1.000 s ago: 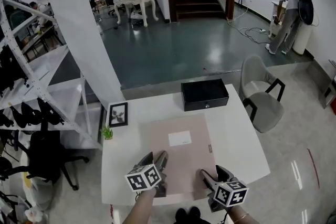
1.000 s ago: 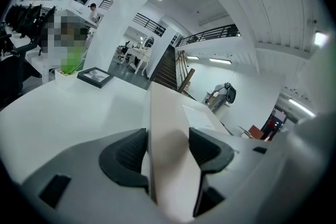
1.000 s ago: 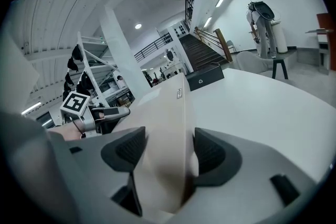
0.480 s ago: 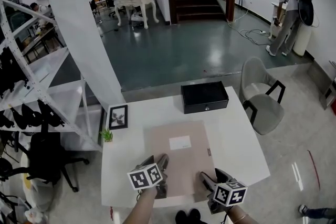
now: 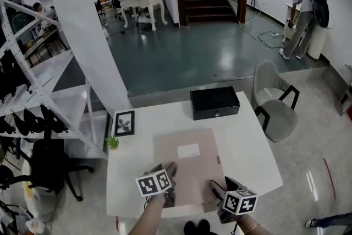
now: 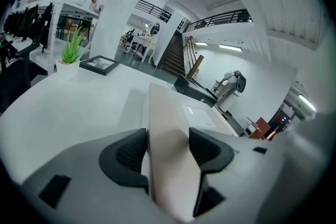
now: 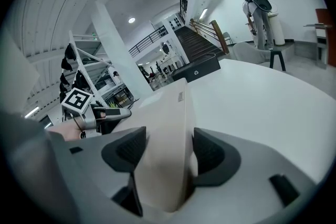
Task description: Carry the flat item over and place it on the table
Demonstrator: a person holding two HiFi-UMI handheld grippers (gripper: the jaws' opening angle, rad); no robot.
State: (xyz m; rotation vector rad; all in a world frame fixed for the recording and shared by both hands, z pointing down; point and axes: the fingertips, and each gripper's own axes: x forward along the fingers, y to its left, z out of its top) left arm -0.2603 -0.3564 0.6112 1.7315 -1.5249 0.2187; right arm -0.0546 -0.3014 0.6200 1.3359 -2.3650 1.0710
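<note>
- The white table (image 5: 247, 140) carries everything (a black box (image 5: 214, 100) sits at its far edge).
- The flat beige case (image 5: 190, 165) lies on the table's middle, reaching to the near edge.
- The left gripper (image 6: 167, 147) has both pads clamped on the case's near-left edge.
- The right gripper (image 7: 167, 150), jaws wide, grips the near-right edge.

I read the folder (image 5: 190, 165) as matt beige card, the table (image 5: 247, 146) as smooth satin white, the black box (image 5: 214, 100) as painted metal, slightly sheeny.
</note>
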